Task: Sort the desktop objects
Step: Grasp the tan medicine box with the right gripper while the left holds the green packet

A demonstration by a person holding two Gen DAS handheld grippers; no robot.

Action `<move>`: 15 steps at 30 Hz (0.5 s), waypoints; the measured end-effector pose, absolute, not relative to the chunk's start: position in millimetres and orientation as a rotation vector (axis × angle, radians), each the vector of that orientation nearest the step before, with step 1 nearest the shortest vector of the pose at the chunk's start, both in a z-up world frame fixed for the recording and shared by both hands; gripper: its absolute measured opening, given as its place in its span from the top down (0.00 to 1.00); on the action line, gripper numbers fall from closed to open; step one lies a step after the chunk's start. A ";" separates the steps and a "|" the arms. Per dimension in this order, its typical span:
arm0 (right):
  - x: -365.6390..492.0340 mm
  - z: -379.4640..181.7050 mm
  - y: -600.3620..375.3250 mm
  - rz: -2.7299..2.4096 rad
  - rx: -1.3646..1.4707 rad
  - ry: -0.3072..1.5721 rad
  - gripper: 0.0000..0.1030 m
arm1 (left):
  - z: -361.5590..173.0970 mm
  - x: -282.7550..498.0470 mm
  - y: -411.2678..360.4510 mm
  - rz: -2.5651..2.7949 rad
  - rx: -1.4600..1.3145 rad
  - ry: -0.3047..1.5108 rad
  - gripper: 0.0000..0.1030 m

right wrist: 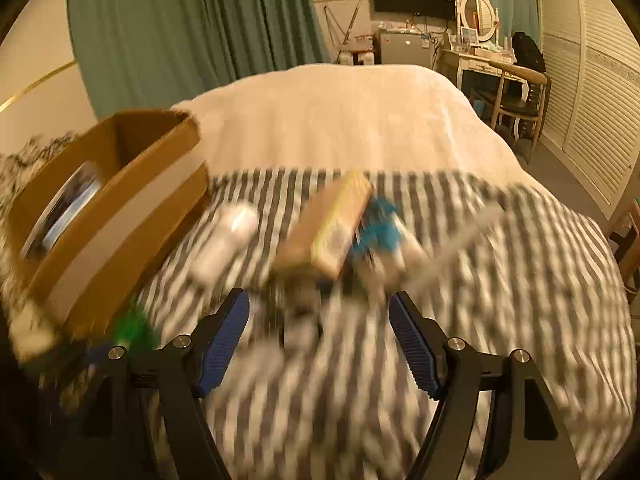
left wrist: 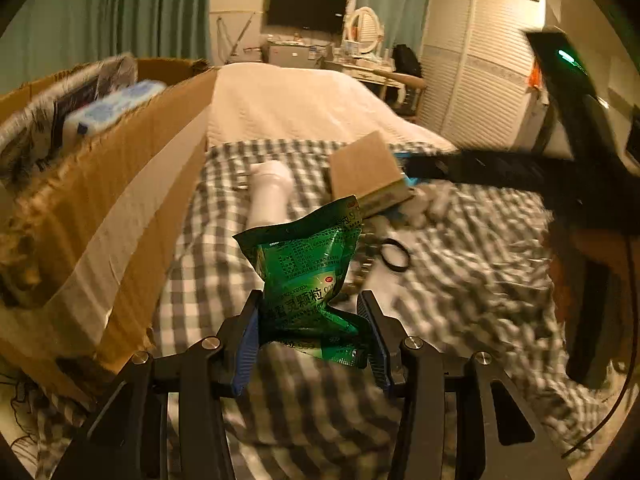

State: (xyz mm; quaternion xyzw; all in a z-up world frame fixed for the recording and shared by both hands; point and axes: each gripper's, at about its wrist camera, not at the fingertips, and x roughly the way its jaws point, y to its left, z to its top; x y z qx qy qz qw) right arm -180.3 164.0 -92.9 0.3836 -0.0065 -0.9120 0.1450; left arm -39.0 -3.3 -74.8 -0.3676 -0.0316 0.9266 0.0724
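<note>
Left wrist view is showing the cardboard box [left wrist: 120, 184] standing on the bed [left wrist: 440, 280], at left. The left claw [left wrist: 312, 320] is gripping the green sachet [left wrist: 308, 264] above the checked cover; it should be carried over the box wall before letting go. The right claw [right wrist: 320, 320] is hanging released, holding nothing.

Dim, warm yellow-orange cast throughout. Heavy motion smear over the grey-and-white checked bedspread [right wrist: 500, 280] in the right wrist view; only edges smeared in the left. Strong fisheye bending, black vignette at corners. Soft shadows.
</note>
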 end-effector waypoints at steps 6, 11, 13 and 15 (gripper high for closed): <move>-233.1 -125.1 144.1 -2.630 1.219 0.029 0.42 | -84.5 -56.2 -8.0 2.764 -1.107 -0.129 0.53; -236.0 -134.3 142.9 -2.638 1.258 -0.090 0.56 | -81.3 -57.3 -9.6 2.747 -1.097 -0.158 0.53; -226.2 -127.4 140.1 -2.637 1.239 -0.075 0.61 | -79.5 -55.2 -9.0 2.744 -1.092 -0.161 0.53; -211.4 -119.1 136.8 -2.632 1.232 -0.012 0.64 | -77.4 -53.8 -8.4 2.745 -1.089 -0.160 0.53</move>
